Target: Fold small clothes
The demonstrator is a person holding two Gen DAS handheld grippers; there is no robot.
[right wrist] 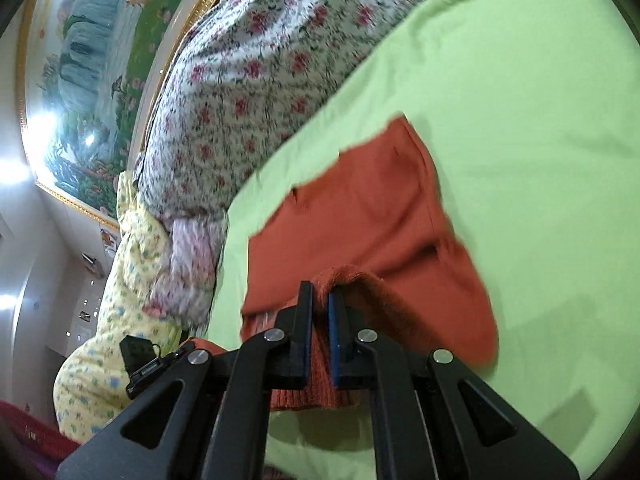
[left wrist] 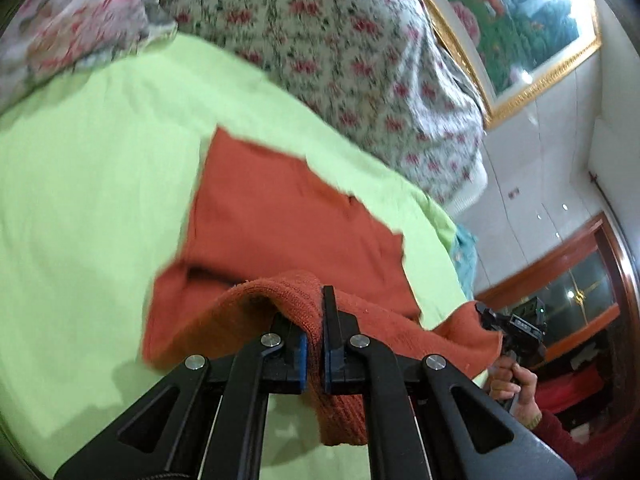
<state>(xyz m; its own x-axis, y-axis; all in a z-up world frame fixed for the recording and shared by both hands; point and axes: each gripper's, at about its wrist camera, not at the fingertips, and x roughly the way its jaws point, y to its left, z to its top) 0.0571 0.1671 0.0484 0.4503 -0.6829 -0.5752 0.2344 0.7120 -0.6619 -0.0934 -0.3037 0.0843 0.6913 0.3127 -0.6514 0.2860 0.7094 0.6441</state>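
Note:
A small rust-orange knit garment (left wrist: 280, 220) lies on a light green sheet (left wrist: 88, 200); its far part rests flat, its near ribbed edge is lifted. My left gripper (left wrist: 316, 312) is shut on that edge, with cloth hanging below the jaws. My right gripper (right wrist: 320, 300) is shut on another part of the same edge of the garment (right wrist: 380, 208). The right gripper also shows at the right of the left wrist view (left wrist: 516, 332), pinching the garment's corner. The left gripper shows at the lower left of the right wrist view (right wrist: 144, 364).
A floral quilt (left wrist: 340, 48) is bunched along the far side of the sheet (right wrist: 520, 120). A yellow patterned quilt (right wrist: 120, 300) lies beside it. A gold-framed painting (left wrist: 520, 20) hangs on the wall. A wooden-framed window (left wrist: 580, 288) is at the right.

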